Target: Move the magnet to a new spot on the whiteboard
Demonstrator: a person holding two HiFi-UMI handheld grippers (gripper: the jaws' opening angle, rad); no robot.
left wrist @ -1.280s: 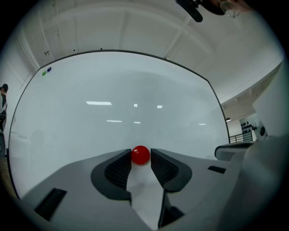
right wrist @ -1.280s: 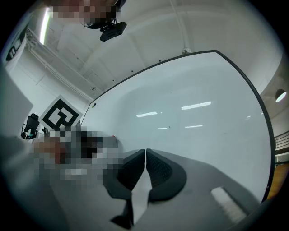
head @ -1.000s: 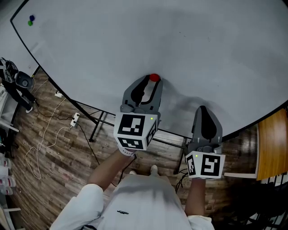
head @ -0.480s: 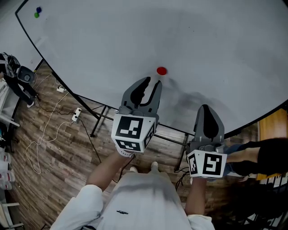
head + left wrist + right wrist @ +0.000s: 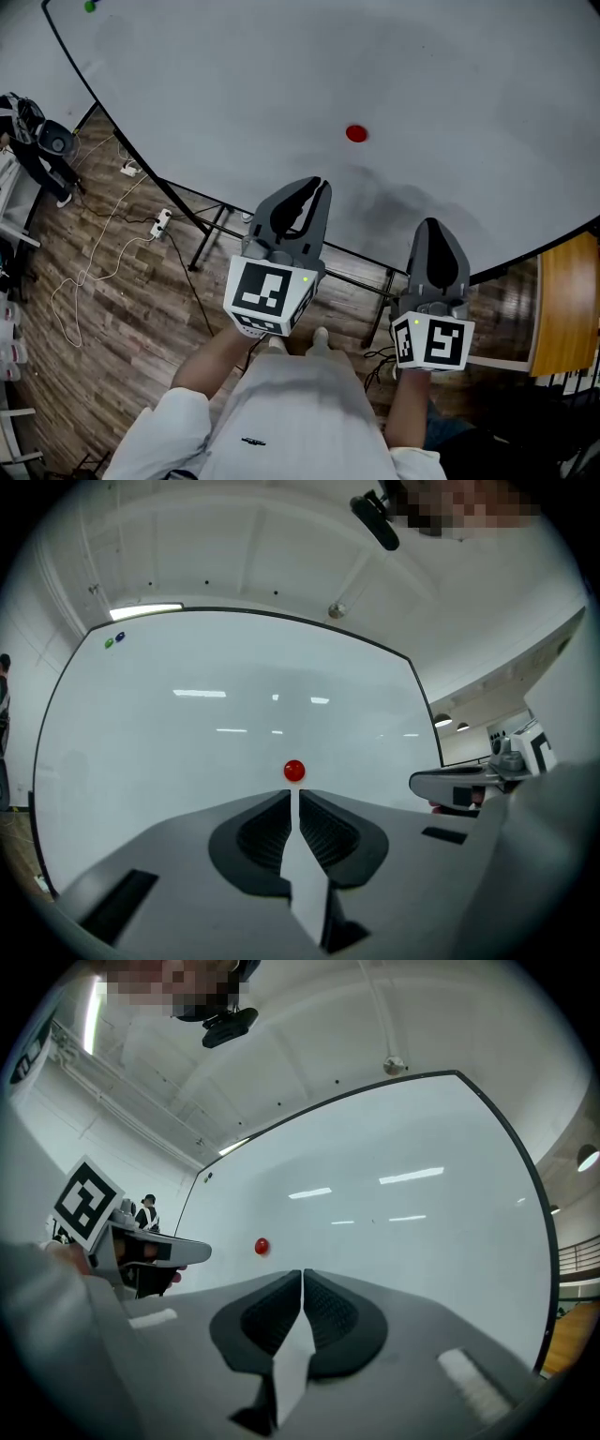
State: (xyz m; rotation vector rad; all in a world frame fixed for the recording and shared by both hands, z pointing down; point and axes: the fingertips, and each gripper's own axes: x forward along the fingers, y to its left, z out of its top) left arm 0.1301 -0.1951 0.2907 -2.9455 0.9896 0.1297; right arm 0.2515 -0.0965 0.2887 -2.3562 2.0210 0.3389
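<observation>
My left claw [image 5: 316, 187] just closed to slit, empty. Magnet [image 5: 356, 133] on whiteboard [image 5: 234, 84], clear of tips. Pull straight back, no brushing it. My right claw [image 5: 430, 230] shut, empty.

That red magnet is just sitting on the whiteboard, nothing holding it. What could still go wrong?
1. The red magnet clings to the whiteboard unsupported; a weak hold might let it slide.
2. The left gripper points at it, its jaws having just been closing on nothing; a forward nudge could knock it.
3. Loose cables lie on the floor by the stand: a trip hazard.
</observation>
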